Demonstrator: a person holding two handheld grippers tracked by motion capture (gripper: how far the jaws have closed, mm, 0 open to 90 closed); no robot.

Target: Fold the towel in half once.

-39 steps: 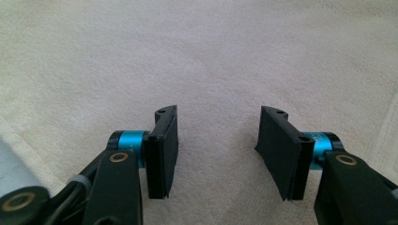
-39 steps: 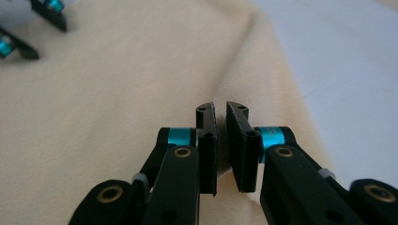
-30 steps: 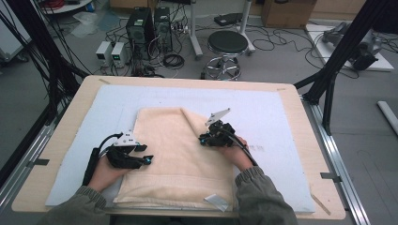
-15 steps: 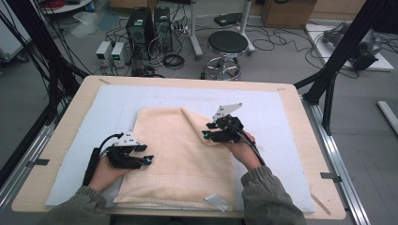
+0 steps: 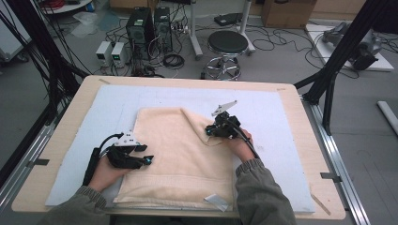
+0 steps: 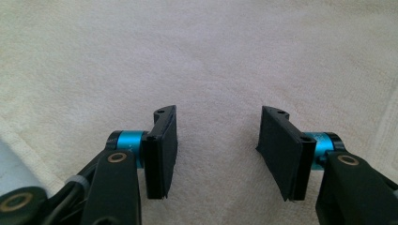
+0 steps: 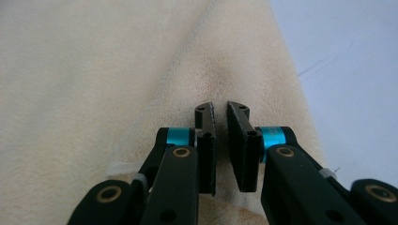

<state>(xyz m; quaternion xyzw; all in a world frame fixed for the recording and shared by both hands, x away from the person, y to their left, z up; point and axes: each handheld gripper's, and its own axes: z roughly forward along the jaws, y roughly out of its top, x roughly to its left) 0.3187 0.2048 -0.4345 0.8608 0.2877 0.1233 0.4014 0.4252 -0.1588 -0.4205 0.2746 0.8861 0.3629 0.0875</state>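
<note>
The cream towel [image 5: 173, 154] lies spread on the pale mat [image 5: 281, 154] in the middle of the table [image 5: 300, 101], its long axis running near to far, with its far right corner folded over toward the middle. The right gripper [image 5: 210, 132] sits on that folded flap at the towel's right edge; its jaws have just been closing, and in the right gripper view [image 7: 220, 140] they stand nearly together with a ridge of cloth pinched between them, so it looks clenched on the towel. The left gripper [image 5: 146, 154] rests on the towel's near left part, its jaws [image 6: 216, 150] half apart and pressing down on flat cloth with nothing between them, so released. The fold line runs from the right gripper toward the left, so the right hand is the one placed to carry the flap across, probably leftward over the towel, while the left pins the cloth down.
</note>
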